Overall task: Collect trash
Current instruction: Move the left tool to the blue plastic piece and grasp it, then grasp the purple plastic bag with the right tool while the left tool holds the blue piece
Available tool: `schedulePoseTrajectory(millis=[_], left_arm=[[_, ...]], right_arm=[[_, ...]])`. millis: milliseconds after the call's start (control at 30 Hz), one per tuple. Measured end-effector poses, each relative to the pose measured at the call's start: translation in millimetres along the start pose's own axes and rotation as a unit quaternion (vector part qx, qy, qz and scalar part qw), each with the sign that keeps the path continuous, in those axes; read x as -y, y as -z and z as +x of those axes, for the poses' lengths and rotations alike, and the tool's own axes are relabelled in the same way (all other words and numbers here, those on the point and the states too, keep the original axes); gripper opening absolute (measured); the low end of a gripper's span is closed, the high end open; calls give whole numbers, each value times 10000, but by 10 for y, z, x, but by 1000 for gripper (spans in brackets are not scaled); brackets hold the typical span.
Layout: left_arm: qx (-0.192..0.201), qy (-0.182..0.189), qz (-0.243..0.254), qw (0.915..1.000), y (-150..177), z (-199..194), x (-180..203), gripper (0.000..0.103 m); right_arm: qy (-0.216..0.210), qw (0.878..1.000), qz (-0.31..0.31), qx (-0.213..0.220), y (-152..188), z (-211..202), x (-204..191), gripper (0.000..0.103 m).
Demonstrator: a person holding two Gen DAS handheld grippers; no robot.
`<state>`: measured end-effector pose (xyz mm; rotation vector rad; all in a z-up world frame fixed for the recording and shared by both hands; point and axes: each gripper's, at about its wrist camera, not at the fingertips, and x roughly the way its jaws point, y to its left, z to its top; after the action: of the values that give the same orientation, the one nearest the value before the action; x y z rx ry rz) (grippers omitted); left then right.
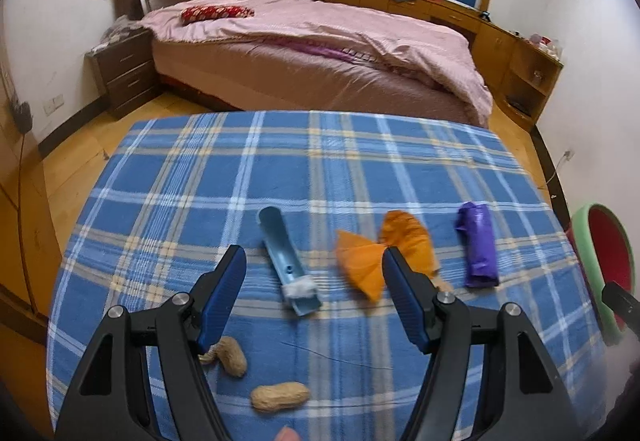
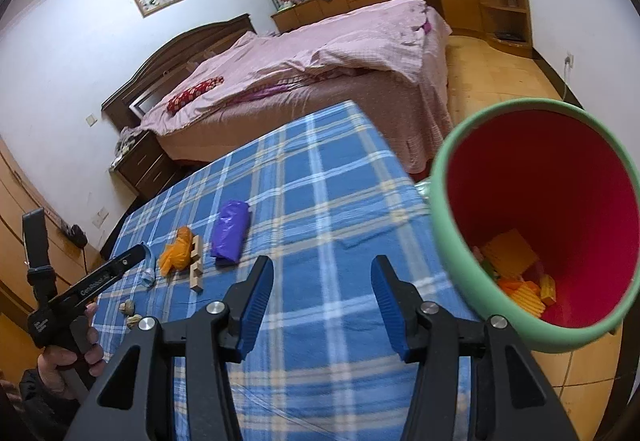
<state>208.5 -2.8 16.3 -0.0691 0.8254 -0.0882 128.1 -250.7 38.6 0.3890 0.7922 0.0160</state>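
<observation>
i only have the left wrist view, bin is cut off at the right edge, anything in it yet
Observer: Yes. The right wrist view looks into the bin: yellow and orange scraps lie at the bottom.
Operator: anything hidden behind the orange bag
Observer: A notched wooden piece lies right beside the orange bag, on the side toward the purple bag.
Operator: is the right gripper carrying something
Observer: No. The right gripper is open with only tablecloth between its fingers.
</observation>
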Motion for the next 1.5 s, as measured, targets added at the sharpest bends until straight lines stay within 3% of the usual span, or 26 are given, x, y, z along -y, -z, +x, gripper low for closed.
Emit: schedulePoseTrajectory(millis=[233,467,800,967,1233,1500], left_arm=[[-152,-93,-156,9997,75,156,-100,69],[-352,-94,-463,9983,88,277,-230,53],[-266,0,-281,9993,101,282,-175,29],[-250,59,-240,9994,99,296,-154,22],[-259,320,-330,9986,109,276,-177,18],[-91,530,-236,9983,106,57,-62,18]], right_arm=[[-77,9994,-255,-233,-59,289,-295,54],[-114,9970,-577,-498,-119,642,-585,54],[-132,9933,-882,-738,-146,1039,-849,54],[-103,9923,-934,-812,-141,1157,-894,54],[18,9903,-1174,-743,-99,1196,-977,30],[-82,9932,-976,-630,-98,974,-848,25]])
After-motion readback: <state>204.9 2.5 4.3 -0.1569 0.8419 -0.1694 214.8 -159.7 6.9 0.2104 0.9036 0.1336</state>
